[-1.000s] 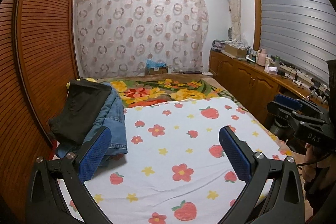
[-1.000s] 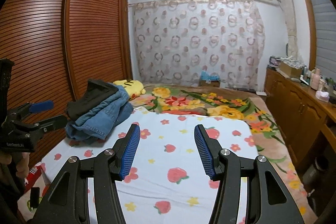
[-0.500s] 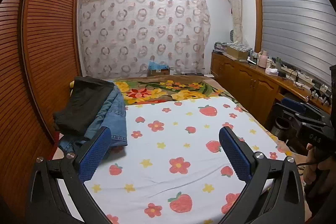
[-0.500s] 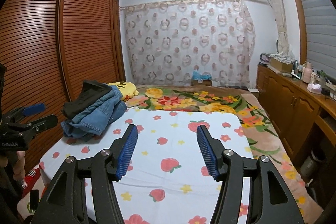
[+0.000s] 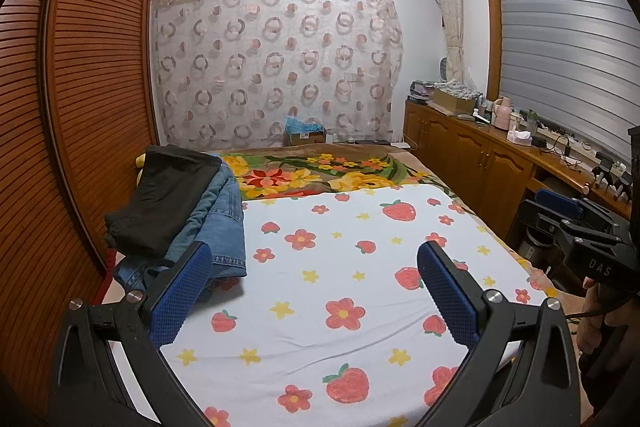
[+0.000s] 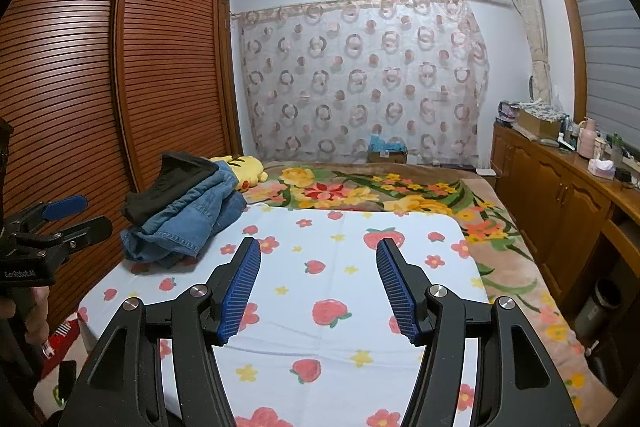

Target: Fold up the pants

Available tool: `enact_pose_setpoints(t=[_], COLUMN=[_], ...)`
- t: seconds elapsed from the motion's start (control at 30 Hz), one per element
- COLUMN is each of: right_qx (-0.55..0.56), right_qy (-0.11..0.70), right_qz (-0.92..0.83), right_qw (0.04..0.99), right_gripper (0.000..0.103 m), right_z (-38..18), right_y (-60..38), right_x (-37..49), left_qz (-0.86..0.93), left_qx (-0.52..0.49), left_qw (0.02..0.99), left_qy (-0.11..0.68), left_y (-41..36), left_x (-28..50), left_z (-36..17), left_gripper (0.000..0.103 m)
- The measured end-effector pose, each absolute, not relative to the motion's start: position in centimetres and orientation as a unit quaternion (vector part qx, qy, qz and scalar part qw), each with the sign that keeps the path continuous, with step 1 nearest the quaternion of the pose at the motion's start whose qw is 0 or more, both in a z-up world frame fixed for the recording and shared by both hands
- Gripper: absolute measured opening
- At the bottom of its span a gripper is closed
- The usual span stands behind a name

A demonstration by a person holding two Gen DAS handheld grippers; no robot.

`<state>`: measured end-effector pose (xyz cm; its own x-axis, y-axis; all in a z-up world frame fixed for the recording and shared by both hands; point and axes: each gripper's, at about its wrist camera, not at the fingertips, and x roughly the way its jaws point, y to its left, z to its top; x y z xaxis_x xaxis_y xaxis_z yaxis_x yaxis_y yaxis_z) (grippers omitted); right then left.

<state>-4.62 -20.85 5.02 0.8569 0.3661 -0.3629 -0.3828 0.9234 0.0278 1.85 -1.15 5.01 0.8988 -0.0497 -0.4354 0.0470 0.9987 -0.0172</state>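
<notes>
A pile of pants lies at the left edge of the bed. Dark black pants (image 5: pixel 168 195) rest on top of crumpled blue jeans (image 5: pixel 224 227), and the same black pants (image 6: pixel 176 183) and jeans (image 6: pixel 188 219) show in the right wrist view. My left gripper (image 5: pixel 314 247) hovers open above the strawberry-print sheet (image 5: pixel 344 259), its left finger just in front of the jeans' hem. My right gripper (image 6: pixel 318 242) is open over the sheet's middle with nothing between its fingers. Each gripper also shows at the edge of the other's view, held in a hand.
A slatted wooden wardrobe (image 5: pixel 80 107) stands close along the bed's left side. A floral blanket (image 5: pixel 320 175) and a yellow plush toy (image 6: pixel 244 171) lie at the far end. Wooden cabinets (image 5: pixel 480 163) with clutter line the right wall.
The right gripper's jaws have spread slightly wider. Both views have tilted up slightly. The pile of pants has not moved.
</notes>
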Motion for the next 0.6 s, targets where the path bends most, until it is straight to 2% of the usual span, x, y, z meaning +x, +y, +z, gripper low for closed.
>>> enact_pose_setpoints(t=[0.6], right_qx=[-0.023], right_qy=[0.182], right_qz=[0.198], right_qw=[0.963], right_gripper=[0.063], right_z=[4.96], right_y=[-21.17], right_x=[-4.60], left_qz=[-0.025], left_qx=[-0.003], left_qw=[0.974], left_qy=[0.223], left_y=[-1.14], left_x=[1.78], left_z=[4.96], left_gripper=[0.103])
